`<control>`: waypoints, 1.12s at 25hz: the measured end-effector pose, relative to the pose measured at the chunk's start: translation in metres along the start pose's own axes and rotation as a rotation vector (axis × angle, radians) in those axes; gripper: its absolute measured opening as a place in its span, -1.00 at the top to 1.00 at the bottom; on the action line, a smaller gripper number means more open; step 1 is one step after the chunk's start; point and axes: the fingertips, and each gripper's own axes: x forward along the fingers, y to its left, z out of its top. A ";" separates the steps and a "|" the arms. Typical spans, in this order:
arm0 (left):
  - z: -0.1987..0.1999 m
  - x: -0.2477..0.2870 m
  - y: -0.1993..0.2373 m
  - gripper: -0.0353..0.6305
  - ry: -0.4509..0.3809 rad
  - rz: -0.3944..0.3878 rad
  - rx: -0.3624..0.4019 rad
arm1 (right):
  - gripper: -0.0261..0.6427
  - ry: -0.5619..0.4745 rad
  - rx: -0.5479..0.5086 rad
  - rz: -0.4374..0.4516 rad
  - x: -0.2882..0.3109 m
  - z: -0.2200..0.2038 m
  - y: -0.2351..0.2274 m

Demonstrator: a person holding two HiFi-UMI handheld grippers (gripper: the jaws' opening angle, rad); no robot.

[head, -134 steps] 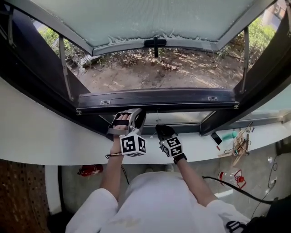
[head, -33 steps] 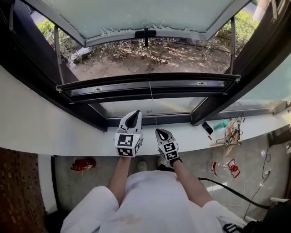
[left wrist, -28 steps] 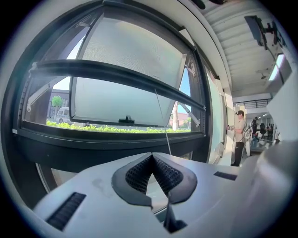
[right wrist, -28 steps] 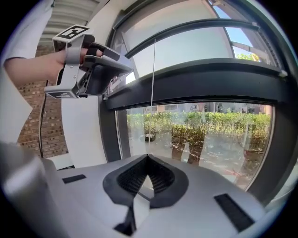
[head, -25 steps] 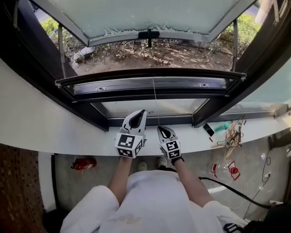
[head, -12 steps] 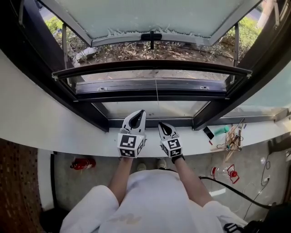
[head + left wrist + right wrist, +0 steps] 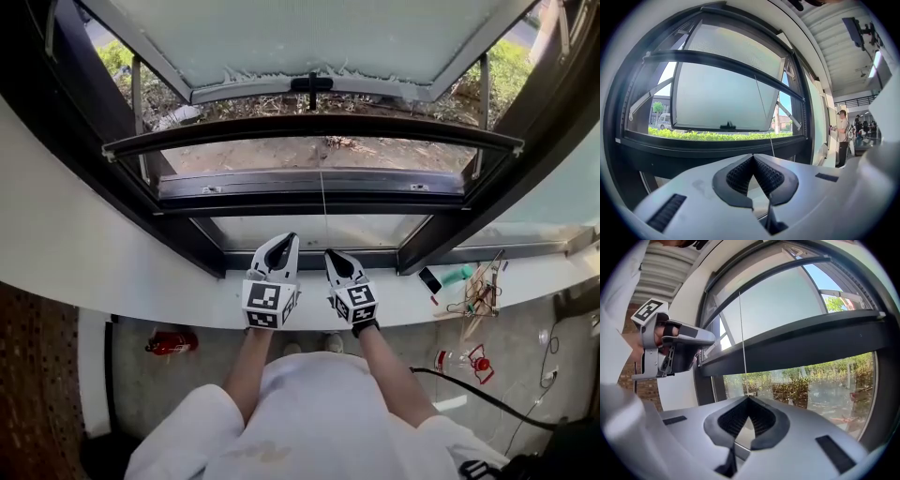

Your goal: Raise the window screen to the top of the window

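The window screen's dark bottom bar (image 7: 309, 125) hangs across the opening, well above the lower frame rail (image 7: 309, 192). A thin pull cord (image 7: 322, 202) drops from its middle toward the sill. My right gripper (image 7: 332, 255) is shut, and in the right gripper view the cord (image 7: 742, 348) runs straight into its closed tips (image 7: 748, 398). My left gripper (image 7: 287, 238) is shut on nothing, just left of the cord (image 7: 764, 112). The left gripper view shows its tips (image 7: 753, 156) below the bar (image 7: 722, 61). It also appears at the left (image 7: 710, 338) in the right gripper view.
The glass sash (image 7: 309, 37) is propped open outward on side stays. The white sill (image 7: 187, 300) carries a phone (image 7: 427, 279) and a tangle of small items (image 7: 480, 292) at the right. A red extinguisher (image 7: 171, 337) lies on the floor. A person (image 7: 842, 136) stands far right.
The screen bar has climbed away from the frame rail, and more cord shows below it. My right gripper has risen a little. My left gripper has stayed by the sill.
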 end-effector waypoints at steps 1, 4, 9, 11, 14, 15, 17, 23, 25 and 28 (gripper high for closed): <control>0.001 0.000 0.000 0.89 -0.003 -0.002 -0.003 | 0.92 -0.006 -0.004 0.002 0.000 0.003 0.000; 0.005 -0.001 0.001 0.89 -0.012 -0.002 -0.010 | 0.92 -0.033 -0.013 0.003 0.001 0.014 0.001; 0.006 -0.001 0.006 0.89 -0.016 -0.010 -0.089 | 0.92 -0.082 -0.018 0.006 0.005 0.037 0.003; 0.006 -0.001 0.005 0.89 -0.014 -0.012 -0.092 | 0.92 -0.102 -0.018 0.012 0.006 0.044 0.004; 0.006 -0.001 0.005 0.89 -0.012 -0.014 -0.083 | 0.92 -0.123 -0.011 0.018 0.007 0.054 0.008; 0.006 -0.002 0.005 0.89 -0.011 -0.014 -0.078 | 0.92 -0.127 -0.008 0.019 0.007 0.056 0.008; 0.006 -0.002 0.006 0.89 -0.007 -0.011 -0.058 | 0.92 -0.135 0.008 0.019 0.009 0.058 0.009; 0.016 -0.003 -0.001 0.89 -0.014 -0.011 0.046 | 0.92 -0.159 0.017 0.014 0.008 0.067 0.010; 0.018 -0.002 -0.003 0.89 -0.021 -0.018 0.046 | 0.92 -0.160 0.013 0.012 0.008 0.068 0.010; 0.019 -0.001 -0.003 0.89 -0.024 -0.022 0.043 | 0.92 -0.158 0.006 0.009 0.008 0.068 0.011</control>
